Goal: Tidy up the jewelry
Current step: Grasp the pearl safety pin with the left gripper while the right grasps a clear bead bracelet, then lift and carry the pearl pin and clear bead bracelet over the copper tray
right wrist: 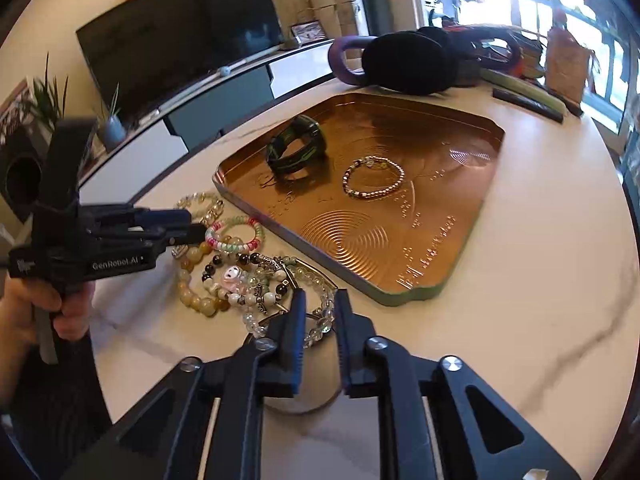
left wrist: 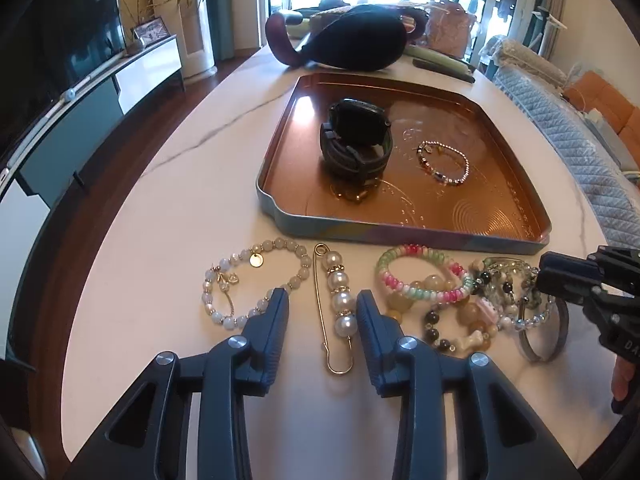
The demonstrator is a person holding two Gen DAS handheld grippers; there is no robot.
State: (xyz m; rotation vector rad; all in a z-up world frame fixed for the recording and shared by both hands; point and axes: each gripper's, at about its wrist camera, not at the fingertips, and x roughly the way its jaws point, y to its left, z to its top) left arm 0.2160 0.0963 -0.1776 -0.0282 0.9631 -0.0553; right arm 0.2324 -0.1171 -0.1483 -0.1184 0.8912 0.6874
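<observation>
A copper tray [left wrist: 520, 200] [right wrist: 460, 248] holds a dark watch [left wrist: 356, 140] [right wrist: 296, 148] and a small bead bracelet [left wrist: 444, 162] [right wrist: 374, 178]. On the white table in front of it lie a pale bead bracelet [left wrist: 248, 284], a pearl safety pin [left wrist: 340, 304] and a heap of bracelets [left wrist: 472, 304] [right wrist: 232, 276]. My left gripper [left wrist: 322, 300] is open, its fingers either side of the pearl pin. My right gripper [right wrist: 320, 300] is open around a clear bead bracelet [right wrist: 324, 320] beside a grey bangle [left wrist: 544, 344].
A black pouch with a purple handle [left wrist: 360, 40] [right wrist: 400, 64] and other clutter sit behind the tray. A TV and low cabinet [left wrist: 80, 92] stand to the left beyond the table edge. A sofa [left wrist: 580, 128] is on the right.
</observation>
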